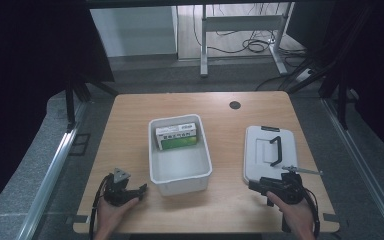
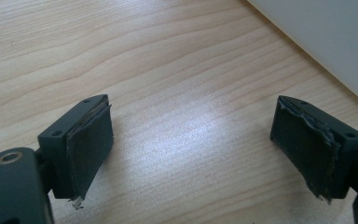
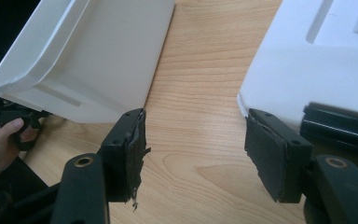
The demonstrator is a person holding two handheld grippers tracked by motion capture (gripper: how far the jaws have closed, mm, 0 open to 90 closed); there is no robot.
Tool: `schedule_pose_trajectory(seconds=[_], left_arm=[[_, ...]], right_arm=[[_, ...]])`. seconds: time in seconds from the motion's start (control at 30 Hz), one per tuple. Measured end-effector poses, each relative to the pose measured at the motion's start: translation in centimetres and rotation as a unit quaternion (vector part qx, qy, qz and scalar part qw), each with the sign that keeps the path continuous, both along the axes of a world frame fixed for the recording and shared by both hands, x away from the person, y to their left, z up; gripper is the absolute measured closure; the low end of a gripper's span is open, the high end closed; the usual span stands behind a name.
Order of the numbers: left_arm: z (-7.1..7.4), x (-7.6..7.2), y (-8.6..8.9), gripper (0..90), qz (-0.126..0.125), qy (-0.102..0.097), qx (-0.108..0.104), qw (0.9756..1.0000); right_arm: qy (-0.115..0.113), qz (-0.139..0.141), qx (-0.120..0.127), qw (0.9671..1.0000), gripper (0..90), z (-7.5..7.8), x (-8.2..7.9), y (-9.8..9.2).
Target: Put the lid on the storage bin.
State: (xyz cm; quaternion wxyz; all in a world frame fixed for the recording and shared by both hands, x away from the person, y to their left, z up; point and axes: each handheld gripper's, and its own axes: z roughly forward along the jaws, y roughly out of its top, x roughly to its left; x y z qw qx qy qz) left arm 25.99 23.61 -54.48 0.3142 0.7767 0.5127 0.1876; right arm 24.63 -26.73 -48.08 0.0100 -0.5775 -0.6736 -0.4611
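Observation:
A white plastic bin stands at the middle of the wooden table, with a green and white box lying in its far end. The bin's white lid, with a black handle, lies flat to the right. My left gripper rests open on the table just left of the bin's near corner, its jaws empty beside the bin wall. My right gripper is open at the lid's near edge, between the bin and the lid, holding nothing.
A dark round hole marks the table's far side. Metal rails run along both sides of the table. A desk frame with cables stands on the floor beyond. In the right gripper view the other hand shows at far left.

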Motion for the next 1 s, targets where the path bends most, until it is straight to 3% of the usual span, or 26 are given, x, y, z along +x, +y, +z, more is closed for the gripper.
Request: schedule_pose_trajectory(seconds=[0.23, 0.4, 0.7, 1.0], left_arm=[[0.0, -0.3, 0.2, 12.9, -0.003, -0.001, 0.0, 1.0], [0.0, -0.4, 0.3, 13.1, -0.003, 0.0, 0.0, 1.0], [0.0, -0.4, 0.3, 12.9, -0.006, 0.0, 0.0, 1.0], [0.0, -0.4, 0.3, 13.1, -0.006, 0.0, 0.0, 1.0]], right_arm=[[0.011, 0.016, -0.025, 0.9995, 38.6, 0.0, -0.1, 1.2], [0.018, 0.007, -0.031, 0.9993, 38.5, 0.2, -0.2, 1.8], [0.017, 0.007, -0.055, 0.9983, 38.6, 0.5, 0.1, 2.6], [0.003, 0.014, -0.067, 0.9977, 38.9, 1.6, 0.1, 2.5]])
